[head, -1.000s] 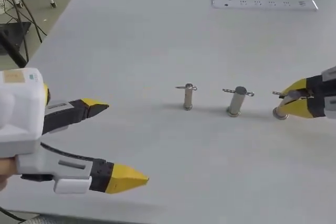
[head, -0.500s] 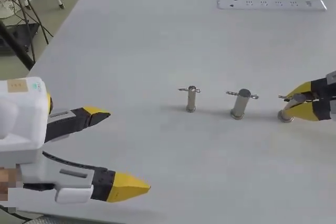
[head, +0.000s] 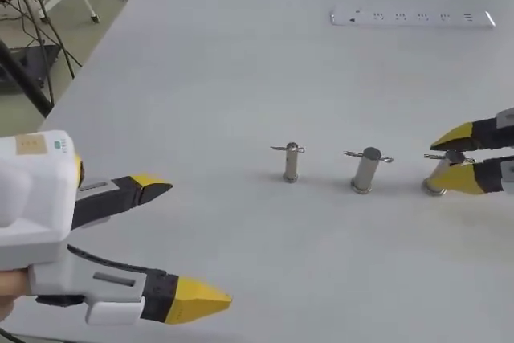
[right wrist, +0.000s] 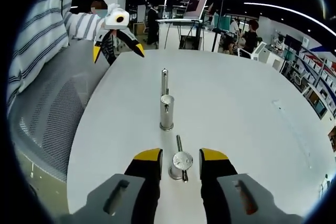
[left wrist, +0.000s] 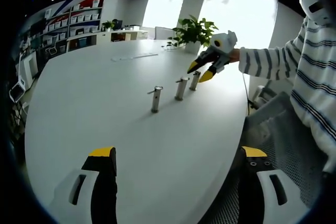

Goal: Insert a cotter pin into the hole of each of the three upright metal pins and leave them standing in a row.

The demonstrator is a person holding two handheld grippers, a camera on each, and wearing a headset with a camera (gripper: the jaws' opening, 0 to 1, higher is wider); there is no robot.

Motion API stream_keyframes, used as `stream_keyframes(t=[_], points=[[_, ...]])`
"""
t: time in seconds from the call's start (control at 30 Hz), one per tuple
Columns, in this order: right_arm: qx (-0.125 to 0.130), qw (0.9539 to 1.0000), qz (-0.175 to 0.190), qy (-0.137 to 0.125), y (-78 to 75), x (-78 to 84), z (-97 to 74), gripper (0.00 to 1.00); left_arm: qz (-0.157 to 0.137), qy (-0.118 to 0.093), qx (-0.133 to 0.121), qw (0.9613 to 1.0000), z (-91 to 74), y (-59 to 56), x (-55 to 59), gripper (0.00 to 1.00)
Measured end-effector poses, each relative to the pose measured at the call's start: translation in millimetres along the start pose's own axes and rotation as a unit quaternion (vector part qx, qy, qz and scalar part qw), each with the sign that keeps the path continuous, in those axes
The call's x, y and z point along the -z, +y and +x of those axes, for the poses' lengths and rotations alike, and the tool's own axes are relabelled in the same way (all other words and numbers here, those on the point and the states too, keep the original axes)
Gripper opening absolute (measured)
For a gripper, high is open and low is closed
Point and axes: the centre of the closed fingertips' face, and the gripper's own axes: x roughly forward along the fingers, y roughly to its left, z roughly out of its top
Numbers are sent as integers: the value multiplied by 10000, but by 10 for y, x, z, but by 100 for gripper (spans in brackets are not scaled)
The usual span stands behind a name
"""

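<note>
**Letting go without a knock**

The right tool (right wrist: 181,156) is holding its jaws apart around the rightmost metal pin (right wrist: 181,161), lower centre, with a cotter pin (right wrist: 179,142) crossing its head. Doing this well is calling for a straight withdrawal, brushing nothing. The left tool (head: 199,244) is hanging wide apart, lower left, over the desk (head: 321,62). Whether that cotter pin is sitting fully through is proving hard to make out.

Yellow tips, black jaws on the right gripper (right wrist: 181,156), a silver metal pin (right wrist: 182,161) between them. Beyond it, a dark-and-white striped sleeve (right wrist: 73,24), pale grey table (right wrist: 236,108).
</note>
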Motion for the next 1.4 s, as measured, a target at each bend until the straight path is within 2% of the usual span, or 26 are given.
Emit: stream_keyframes(t=[0.1, 0.13, 0.2, 0.27, 0.3, 0.33, 0.47, 0.6, 0.63, 0.7, 0.93, 1.03, 1.1, 1.17, 1.23, 1.27, 1.33, 1.4], points=[[226, 9995, 148, -179, -20, -129, -60, 38, -22, -79, -21, 10000, -5, 12, -40, 96], [400, 9978, 471, -253, -42, -171, -90, 43, -19, -136, -44, 9999, -8, 23, -67, 96], [640, 9949, 684, -385, -45, -251, -151, 60, -47, -240, -100, 9997, -17, 41, -115, 98], [773, 9901, 1053, -510, 13, -317, -199, 77, -69, -337, -162, 9993, -25, 62, -155, 99], [872, 9858, 1264, -681, 45, -365, -233, 85, -106, -415, -211, 9989, -31, 79, -186, 99], [975, 9829, 1365, -761, 58, -381, -260, 87, -149, -484, -231, 9985, -33, 86, -210, 99], [1452, 9675, 1804, -1014, 179, -405, -414, 84, -173, -591, -265, 9978, -54, 89, -271, 99], [1696, 9518, 2281, -1156, 320, -391, -509, 85, -209, -647, -234, 9974, -73, 67, -308, 99], [1763, 9491, 2347, -1138, 364, -381, -522, 86, -209, -651, -232, 9974, -75, 65, -312, 99], [1818, 9472, 2418, -1060, 453, -356, -534, 87, -237, -666, -247, 9972, -74, 70, -316, 99], [1974, 9278, 2981, -1064, 635, -334, -547, 96, -424, -650, -268, 9966, -43, 80, -267, 99], [1971, 9226, 3147, -1044, 683, -313, -519, 97, -496, -637, -277, 9964, -35, 74, -229, 99], [2043, 9204, 3197, -942, 704, -263, -514, 97, -567, -628, -300, 9960, -35, 86, -197, 99], [2166, 9125, 3362, -856, 693, -189, -521, 97, -681, -656, -356, 9949, -45, 120, -162, 99], [2165, 9098, 3442, -838, 699, -163, -507, 97, -846, -708, -431, 9930, -54, 156, -133, 99], [2169, 9099, 3440, -818, 704, -160, -495, 97, -856, -708, -441, 9928, -55, 163, -122, 99], [2042, 9170, 3363, -655, 759, -141, -465, 97, -855, -663, -449, 9931, -54, 163, -92, 99], [2028, 9171, 3383, -581, 776, -125, -446, 97, -846, -601, -491, 9934, -58, 179, -64, 99]])
